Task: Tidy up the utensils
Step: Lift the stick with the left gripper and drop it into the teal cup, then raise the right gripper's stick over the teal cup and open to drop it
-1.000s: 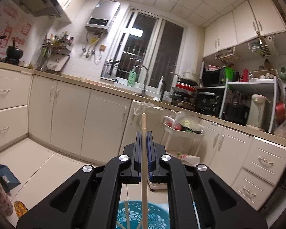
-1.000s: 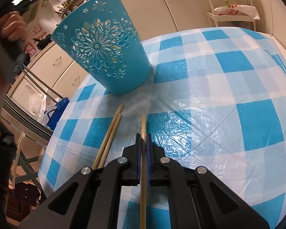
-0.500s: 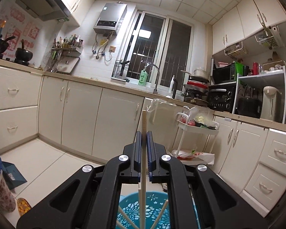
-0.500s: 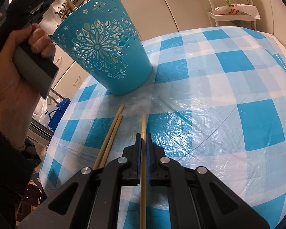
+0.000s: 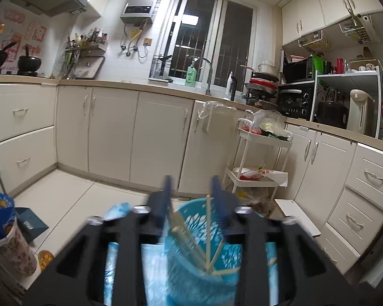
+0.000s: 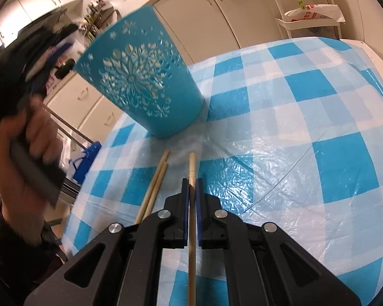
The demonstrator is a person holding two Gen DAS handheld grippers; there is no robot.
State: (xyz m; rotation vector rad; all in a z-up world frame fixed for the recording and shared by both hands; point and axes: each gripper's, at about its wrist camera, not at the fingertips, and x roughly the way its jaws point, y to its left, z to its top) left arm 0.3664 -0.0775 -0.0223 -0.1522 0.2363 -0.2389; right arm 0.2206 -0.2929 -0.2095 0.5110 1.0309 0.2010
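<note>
Now, left to right: the left gripper [image 5: 191, 191] is above the turquoise cut-out bucket [image 5: 204, 250]; its jaws have just been opening and stand apart with nothing pressed between them. Several wooden chopsticks [image 5: 208, 232] lean inside the bucket, just below the fingertips. The right gripper [image 6: 191, 186] is clamped on one chopstick [image 6: 191, 168], low over the blue checked tablecloth [image 6: 306, 127]. Two loose chopsticks [image 6: 154, 186] lie just left of its fingers; the bucket stands ahead of them.

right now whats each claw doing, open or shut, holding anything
Left claw: open, jaws just opened, gripping nothing, above the blue basket.
Right claw: shut on a chopstick.
</note>
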